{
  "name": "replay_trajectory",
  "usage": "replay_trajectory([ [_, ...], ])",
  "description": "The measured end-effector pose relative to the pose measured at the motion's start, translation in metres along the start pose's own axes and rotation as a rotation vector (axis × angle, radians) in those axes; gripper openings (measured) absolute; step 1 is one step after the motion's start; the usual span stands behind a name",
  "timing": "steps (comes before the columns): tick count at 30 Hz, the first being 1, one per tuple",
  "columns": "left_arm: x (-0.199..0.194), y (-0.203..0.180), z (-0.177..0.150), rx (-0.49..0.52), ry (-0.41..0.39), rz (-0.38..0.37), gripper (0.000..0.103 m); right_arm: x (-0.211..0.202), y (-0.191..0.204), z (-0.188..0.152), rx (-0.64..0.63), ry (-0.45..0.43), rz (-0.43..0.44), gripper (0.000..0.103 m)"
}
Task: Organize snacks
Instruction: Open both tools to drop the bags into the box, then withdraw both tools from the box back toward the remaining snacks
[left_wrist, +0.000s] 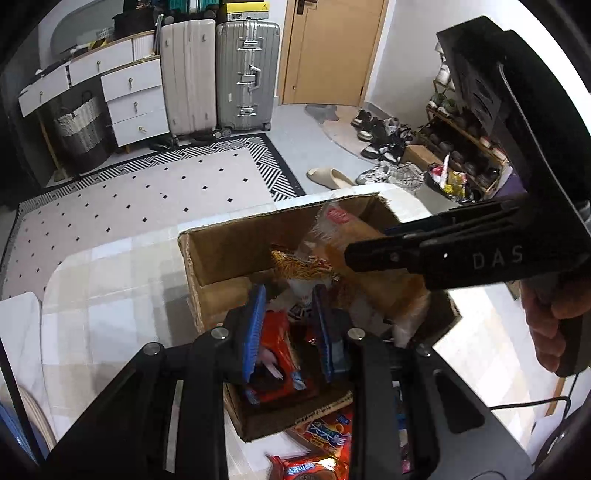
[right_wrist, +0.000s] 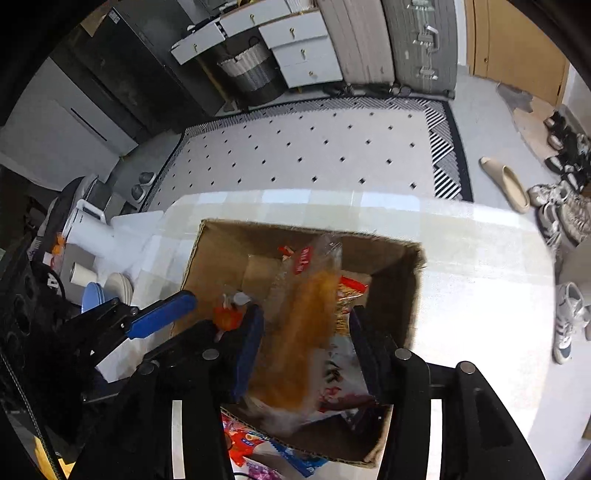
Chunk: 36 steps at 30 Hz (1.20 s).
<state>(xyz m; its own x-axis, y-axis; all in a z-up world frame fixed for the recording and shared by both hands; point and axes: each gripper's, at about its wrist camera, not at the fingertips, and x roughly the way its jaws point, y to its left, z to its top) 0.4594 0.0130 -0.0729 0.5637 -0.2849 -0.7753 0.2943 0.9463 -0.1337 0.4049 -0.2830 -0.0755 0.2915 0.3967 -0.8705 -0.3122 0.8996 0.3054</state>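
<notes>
Lower the red snack packet (left_wrist: 275, 354) straight into the near end of the cardboard box (left_wrist: 221, 254), with the left gripper (left_wrist: 290, 332) clenched on it. Judging from the left wrist view, blue pads pinch its upper part and the lower half hangs below the rim. Let go only once the packet rests on the contents, flat beside the others.

Read the right gripper (right_wrist: 308, 352) as released: jaws apart, with the long clear bag of orange snack (right_wrist: 310, 306) tilted between them. At most brushing the left pad, clear of the right one. Draw that gripper up and away to the right before opening the left, so as not to tangle 2 sets of fingers inside 1 narrow box.

Mind the tall bag — top near the far right corner, blurred, probably not settled. Likely to tip onto the orange-striped packet (left_wrist: 303, 266) beside it. Watch the ragged near rim as well; could catch a pad on the way out.

Left to sort, it seems: a red-and-blue packet (left_wrist: 325, 432) and another red one (left_wrist: 306, 469) on the checked tablecloth (left_wrist: 110, 295), just near of the box.

Stacked bowls (right_wrist: 107, 291) off the table's left side — well apart, no hindrance. On the floor beyond: a rug (left_wrist: 147, 206), 2 suitcases (left_wrist: 247, 74), a slipper (left_wrist: 328, 177). Nothing within reach.
</notes>
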Motion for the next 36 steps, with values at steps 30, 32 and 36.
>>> replay_trajectory([
  [30, -0.314, -0.088, -0.139, 0.005, -0.434, 0.052, 0.083, -0.262, 0.114, -0.291, -0.249, -0.758, 0.146, 0.100],
  [32, -0.336, -0.094, -0.163, -0.002, -0.479, 0.070, 0.086, -0.266, 0.120, -0.318, -0.248, -0.792, 0.141, 0.102],
  [36, -0.372, -0.106, -0.215, -0.037, -0.561, 0.100, 0.102, -0.273, 0.122, -0.372, -0.228, -0.867, 0.163, 0.102],
])
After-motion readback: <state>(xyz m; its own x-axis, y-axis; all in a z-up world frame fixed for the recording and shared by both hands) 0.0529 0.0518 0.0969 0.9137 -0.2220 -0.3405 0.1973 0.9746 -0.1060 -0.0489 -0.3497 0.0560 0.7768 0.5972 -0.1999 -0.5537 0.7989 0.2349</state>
